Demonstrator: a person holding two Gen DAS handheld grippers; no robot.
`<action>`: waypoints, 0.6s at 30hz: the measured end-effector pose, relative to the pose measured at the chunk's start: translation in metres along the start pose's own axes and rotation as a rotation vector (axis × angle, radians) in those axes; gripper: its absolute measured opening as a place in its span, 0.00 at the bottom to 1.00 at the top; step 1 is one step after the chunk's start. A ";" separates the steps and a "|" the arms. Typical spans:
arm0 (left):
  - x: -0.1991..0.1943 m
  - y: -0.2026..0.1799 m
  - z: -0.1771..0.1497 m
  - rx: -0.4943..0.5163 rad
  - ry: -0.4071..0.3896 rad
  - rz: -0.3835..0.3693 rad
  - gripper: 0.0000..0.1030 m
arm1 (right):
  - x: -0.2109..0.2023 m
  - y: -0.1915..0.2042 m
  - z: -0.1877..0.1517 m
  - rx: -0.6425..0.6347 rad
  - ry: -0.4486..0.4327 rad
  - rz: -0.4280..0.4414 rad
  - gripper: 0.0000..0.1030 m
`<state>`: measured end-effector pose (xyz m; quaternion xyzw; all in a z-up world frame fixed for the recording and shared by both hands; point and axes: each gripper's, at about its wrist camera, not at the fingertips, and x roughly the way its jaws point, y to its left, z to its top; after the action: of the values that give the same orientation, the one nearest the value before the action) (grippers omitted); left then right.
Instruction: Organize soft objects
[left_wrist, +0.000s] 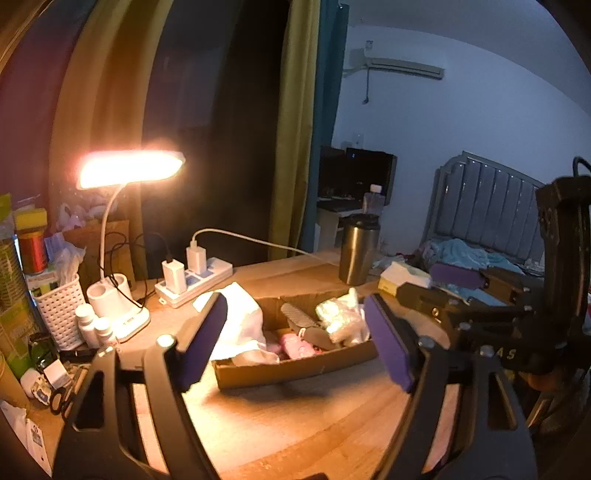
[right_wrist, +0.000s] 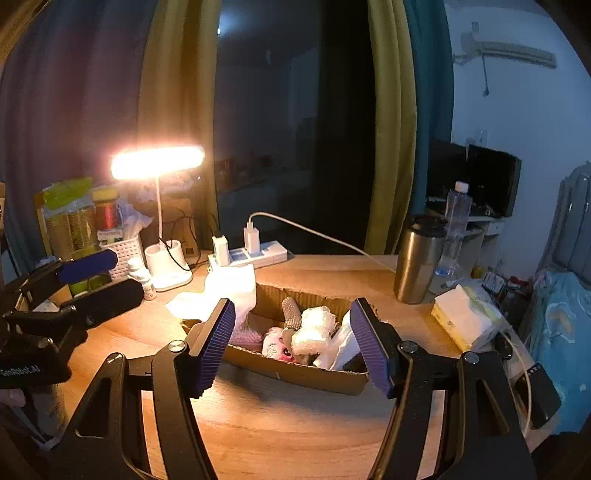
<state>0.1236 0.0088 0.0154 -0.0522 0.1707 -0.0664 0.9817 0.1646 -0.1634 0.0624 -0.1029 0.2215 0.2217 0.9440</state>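
- Cardboard box (right_wrist: 295, 373) sits mid-desk, long axis running from the lamp side toward the tissue-pack side, slightly skewed; near long wall faces both claws.
- Inside it: pink plush thing (right_wrist: 275, 345) about centre, white bubble-wrap bundle (right_wrist: 314, 328) just right of it, grey sparkly piece (right_wrist: 291, 312) standing behind, white plastic bag (right_wrist: 341, 345) at the right end. All touching, packed together.
- White cloth (right_wrist: 221, 291) hangs over the box's left back corner, part in the box, part spilling onto the desk (right_wrist: 280, 424) toward the power strip (right_wrist: 255, 254).
- Right claw (right_wrist: 295, 345): jaws apart, nothing between the pads, lined up square on the box; the box contents show straight through the gap. Box lies ahead and below it, bare desk strip between.
- Left claw (left_wrist: 295, 343): jaws wide, empty too, aimed at the same box; the cloth end lies behind its left pad.
- In the right wrist view the left claw sits off at the left desk edge by the white basket (right_wrist: 125, 254), so it looks nearer to the cloth end; right claw looks nearer to the bag and bubble-wrap end.
- Judgement: the only soft thing not fully in the box is the cloth, so the left claw seems the better pick; approach across the box's short axis.
- Nearby clutter: desk lamp (right_wrist: 159, 162) and its base behind the cloth, steel cup (right_wrist: 417, 258) near the back right edge, tissue pack (right_wrist: 461, 317) at the right edge. None touch the box.
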 end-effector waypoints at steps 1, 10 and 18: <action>-0.003 -0.002 -0.001 0.000 -0.001 0.000 0.76 | -0.006 0.000 0.000 0.000 -0.008 -0.003 0.66; -0.032 -0.016 -0.010 -0.003 -0.004 0.017 0.91 | -0.047 0.008 -0.009 0.001 -0.065 -0.029 0.66; -0.065 -0.032 -0.014 0.013 -0.050 0.035 0.92 | -0.082 0.013 -0.018 0.000 -0.096 -0.058 0.67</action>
<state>0.0546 -0.0143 0.0275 -0.0447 0.1467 -0.0492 0.9869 0.0864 -0.1881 0.0834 -0.0986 0.1727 0.1988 0.9597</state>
